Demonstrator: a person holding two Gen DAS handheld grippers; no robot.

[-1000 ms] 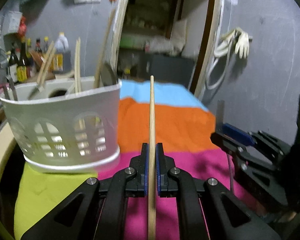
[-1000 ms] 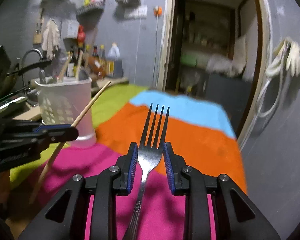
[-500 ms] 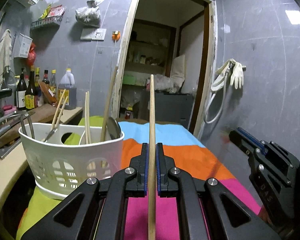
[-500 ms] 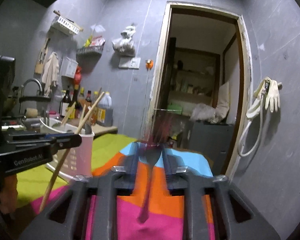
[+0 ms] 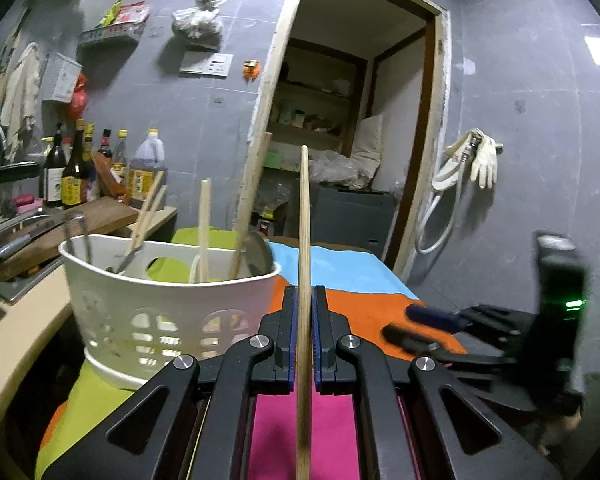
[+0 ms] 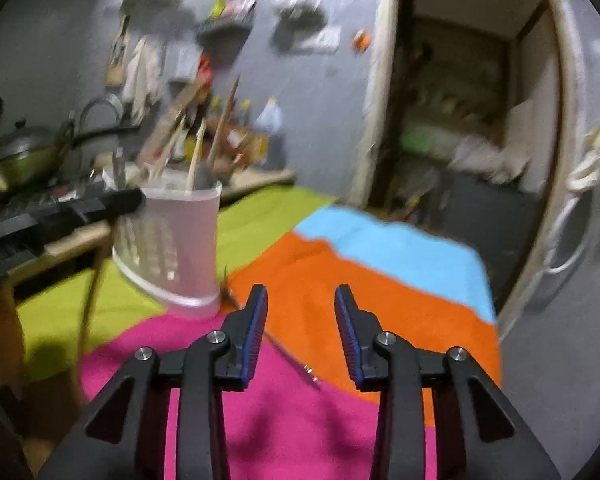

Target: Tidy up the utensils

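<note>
Chopstick (image 5: 304, 264) duty is the step in hand on the left side: in the left wrist view the left gripper (image 5: 304, 320) has its blue pads clamped tight on a single wooden chopstick that runs straight up the middle of the picture, its tip well above the rim of the white basket (image 5: 168, 300). The basket stands just to the left on the striped cloth (image 5: 364, 280) and already holds several chopsticks and some metal pieces. The next move, as I judge it, is to swing the stick leftward over the basket's mouth and tip it down before letting go; the gripper points nearly level now, so it needs more tilt. In the right wrist view, which is blurred, the right gripper (image 6: 301, 320) has its jaws opening with nothing between them, aimed downward over the cloth. A fork (image 6: 276, 344) lies on the cloth beneath and beyond the left pad, its handle end toward the camera and its head, partly hidden, near the basket's (image 6: 172, 248) base. That fork looks dropped short of the basket, so picking it up again seems called for.
</note>
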